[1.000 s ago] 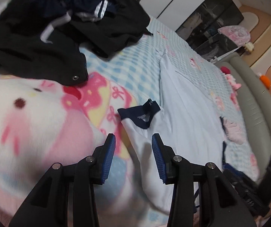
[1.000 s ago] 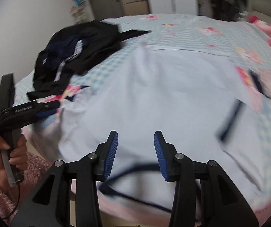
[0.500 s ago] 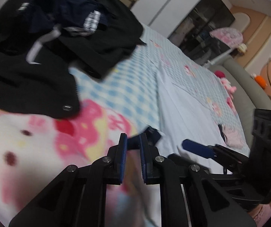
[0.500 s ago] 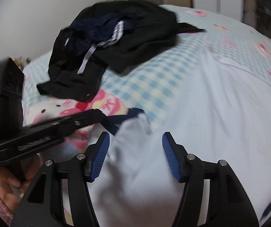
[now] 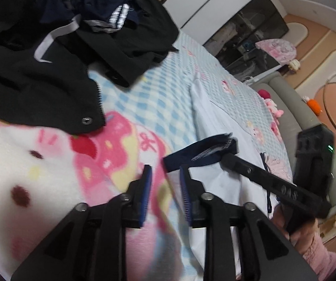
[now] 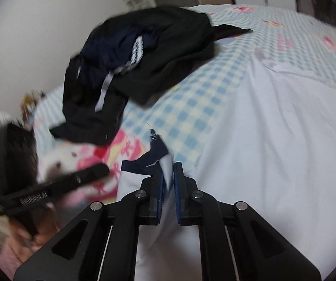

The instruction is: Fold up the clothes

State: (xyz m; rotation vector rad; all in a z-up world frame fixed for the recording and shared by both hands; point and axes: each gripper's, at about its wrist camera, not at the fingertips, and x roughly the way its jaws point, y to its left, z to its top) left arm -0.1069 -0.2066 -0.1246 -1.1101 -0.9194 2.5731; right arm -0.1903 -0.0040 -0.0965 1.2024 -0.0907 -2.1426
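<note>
Right gripper [image 6: 168,173] pinches white shirt [image 6: 273,152] sleeve

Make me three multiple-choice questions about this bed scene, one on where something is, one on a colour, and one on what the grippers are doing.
1. Where does the dark clothes pile lie?
A. on the checked bedspread
B. on the floor
C. on a chair

2. What colour is the trim on the white shirt?
A. red
B. navy
C. green

3. What is the right gripper doing?
A. hanging open
B. pinching the shirt
C. holding a sock

Answers: 1 A, the pile rests on the checks. 2 B, the band is dark blue. 3 B, white cloth sits pressed between its pads.
</note>
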